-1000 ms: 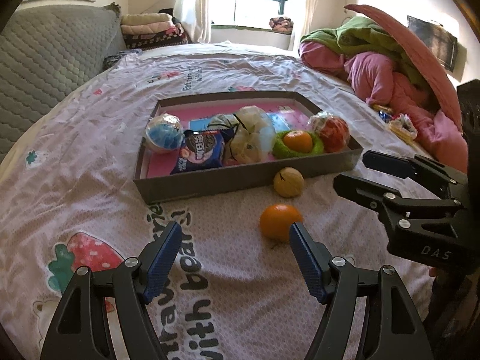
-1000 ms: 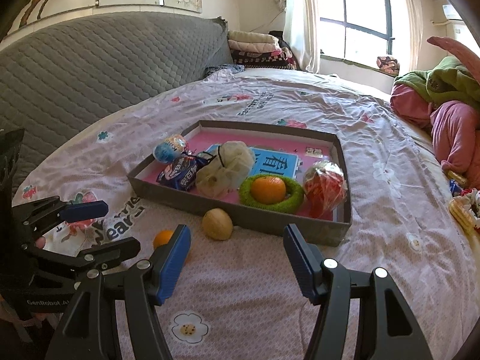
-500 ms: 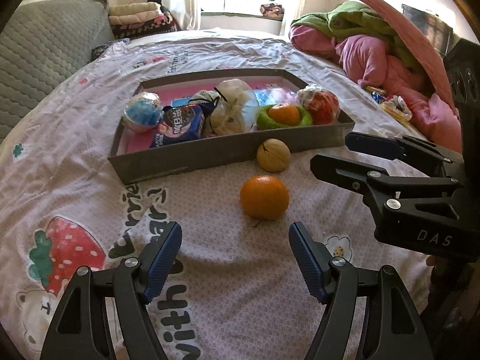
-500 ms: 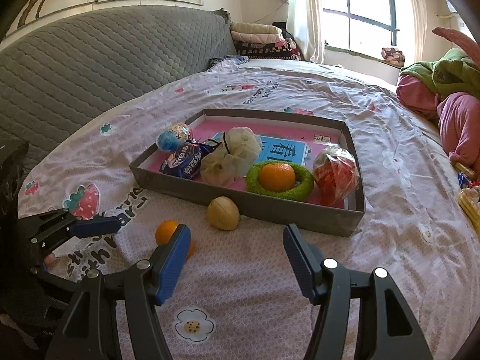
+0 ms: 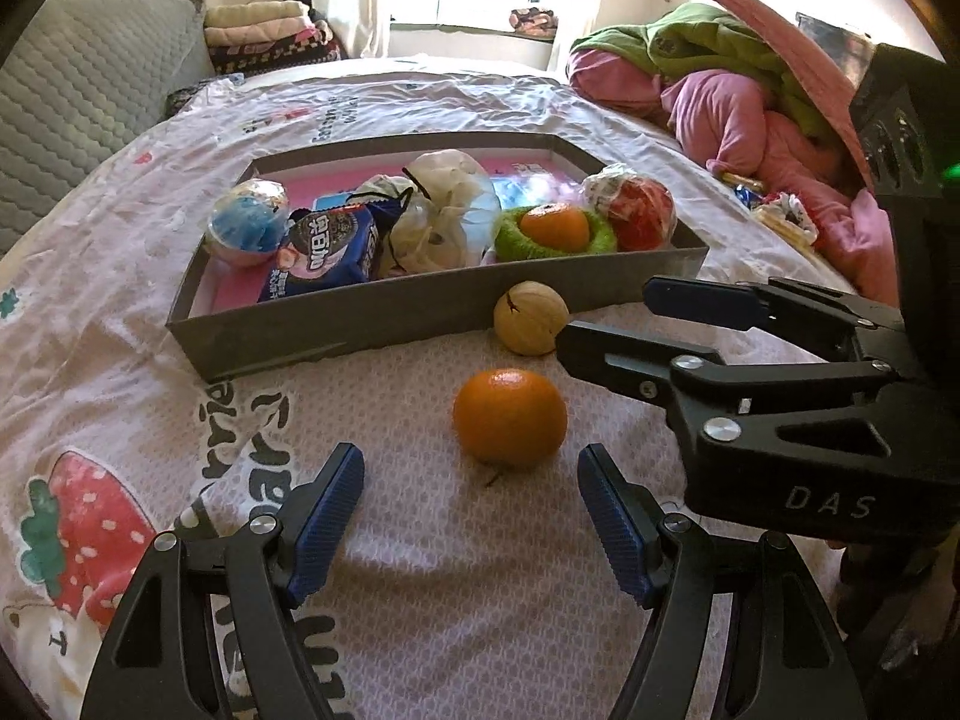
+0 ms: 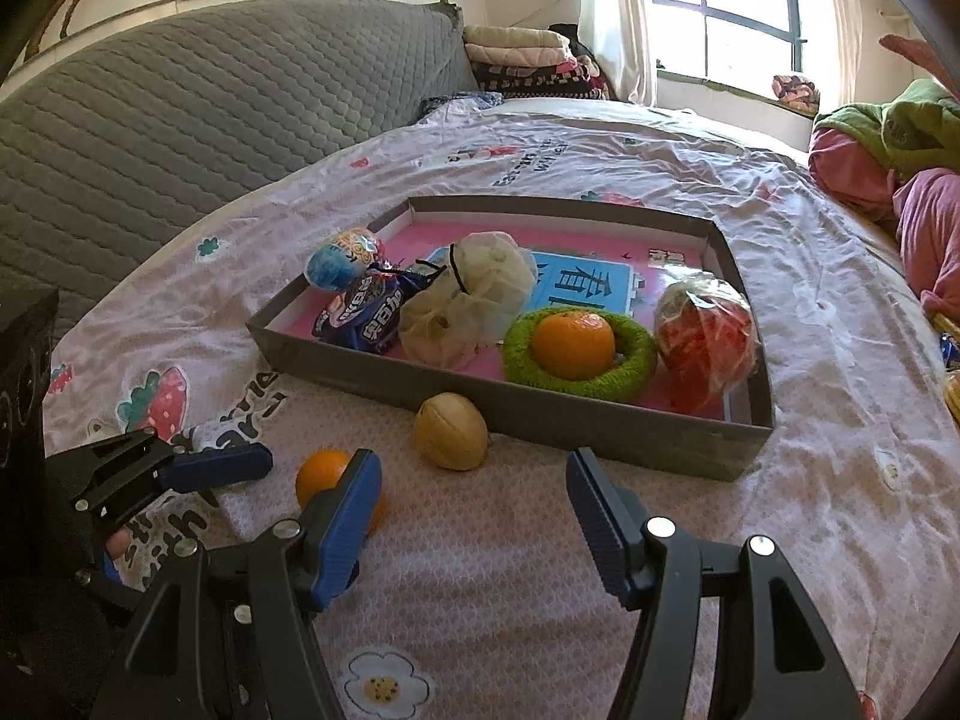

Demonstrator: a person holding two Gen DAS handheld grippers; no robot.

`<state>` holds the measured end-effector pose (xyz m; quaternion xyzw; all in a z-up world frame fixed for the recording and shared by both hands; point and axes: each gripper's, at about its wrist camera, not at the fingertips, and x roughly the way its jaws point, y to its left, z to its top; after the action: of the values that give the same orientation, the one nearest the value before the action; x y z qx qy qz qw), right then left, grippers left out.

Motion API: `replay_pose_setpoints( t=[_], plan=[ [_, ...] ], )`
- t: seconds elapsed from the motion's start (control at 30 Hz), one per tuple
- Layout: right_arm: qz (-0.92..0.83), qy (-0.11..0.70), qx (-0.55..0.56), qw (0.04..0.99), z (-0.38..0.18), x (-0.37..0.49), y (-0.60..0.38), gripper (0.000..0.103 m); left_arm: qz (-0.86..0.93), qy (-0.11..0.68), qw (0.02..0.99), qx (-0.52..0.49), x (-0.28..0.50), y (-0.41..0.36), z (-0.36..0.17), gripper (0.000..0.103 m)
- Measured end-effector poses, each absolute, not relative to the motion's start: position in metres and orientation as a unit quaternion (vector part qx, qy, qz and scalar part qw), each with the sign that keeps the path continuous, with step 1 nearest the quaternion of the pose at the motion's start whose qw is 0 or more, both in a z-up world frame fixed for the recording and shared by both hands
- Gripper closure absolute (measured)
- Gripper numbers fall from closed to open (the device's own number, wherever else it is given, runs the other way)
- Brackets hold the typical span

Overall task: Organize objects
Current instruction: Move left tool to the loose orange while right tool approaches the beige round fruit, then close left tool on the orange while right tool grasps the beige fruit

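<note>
Pink sheet (image 5: pixel 150 360) with strawberry prints and dark lettering covers a bed, and a shallow grey tray (image 5: pixel 420 315) with a pink floor lies on it. Inside the tray, along its near wall from left to right in the left wrist view, sit a blue ball (image 5: pixel 247 223) in clear wrap, a dark blue snack pack (image 5: pixel 327 249), a pale mesh bag (image 5: pixel 444 210), a green ring (image 5: pixel 555 240) with an orange resting in its middle, and a red ball (image 5: pixel 639 213) in crinkled wrap at the tray's near right corner.

Two fruits lie on the sheet outside the tray. A tan round fruit (image 5: pixel 531 318) sits just beside the tray's near wall. A loose orange (image 5: pixel 510 417) lies nearer the cameras, close to the tan fruit but apart from it.

The left gripper (image 5: pixel 471 507) has its blue-padded jaws spread wide with nothing between them; the loose orange lies just ahead of the gap, not touched. The right gripper (image 6: pixel 474 501) is also spread and empty, aimed toward the tan fruit (image 6: pixel 450 439); in its own view its left pad partly hides the loose orange (image 6: pixel 321 477). Seen from the left wrist, the right gripper (image 5: pixel 606 324) reaches in from the right, its tips just beside the tan fruit.

A grey quilted headboard (image 6: pixel 210 102), folded blankets (image 6: pixel 528 54), a window (image 6: pixel 738 18) and a heap of pink and green bedding (image 5: pixel 750 102) lie beyond.
</note>
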<state>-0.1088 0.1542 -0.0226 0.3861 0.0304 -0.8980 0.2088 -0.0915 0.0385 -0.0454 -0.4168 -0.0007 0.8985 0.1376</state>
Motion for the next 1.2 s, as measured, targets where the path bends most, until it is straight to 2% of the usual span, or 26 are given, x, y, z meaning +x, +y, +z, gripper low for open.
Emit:
replay_pose_setpoints(
  t=[0.27,0.4,0.53,0.73,0.9,1.03,1.2],
  plan=[
    [-0.890,0.032,0.401,0.216,-0.032,-0.125,0.146,0.039,0.901,0.002,0.140,-0.412,-0.099,0.043,-0.048,0.028],
    [-0.884,0.039,0.411,0.221,-0.036,-0.131,0.141,0.047,0.901,0.001,0.142,-0.410,-0.103,0.044,-0.051,0.037],
    [-0.882,0.036,0.416,0.221,-0.039,-0.136,0.139,0.053,0.900,-0.003,0.146,-0.411,-0.107,0.043,-0.052,0.040],
    [-0.877,0.026,0.426,0.222,-0.042,-0.139,0.139,0.058,0.899,0.003,0.148,-0.411,-0.112,0.048,-0.054,0.045],
    [-0.874,0.009,0.431,0.225,-0.044,-0.142,0.139,0.061,0.898,0.000,0.152,-0.412,-0.115,0.049,-0.054,0.053],
    [-0.871,-0.011,0.429,0.239,-0.045,-0.144,0.142,0.071,0.898,-0.002,0.162,-0.410,-0.116,0.052,-0.053,0.062],
    [-0.871,-0.022,0.425,0.246,-0.045,-0.144,0.143,0.071,0.895,-0.015,0.172,-0.411,-0.120,0.049,-0.053,0.064]
  ],
)
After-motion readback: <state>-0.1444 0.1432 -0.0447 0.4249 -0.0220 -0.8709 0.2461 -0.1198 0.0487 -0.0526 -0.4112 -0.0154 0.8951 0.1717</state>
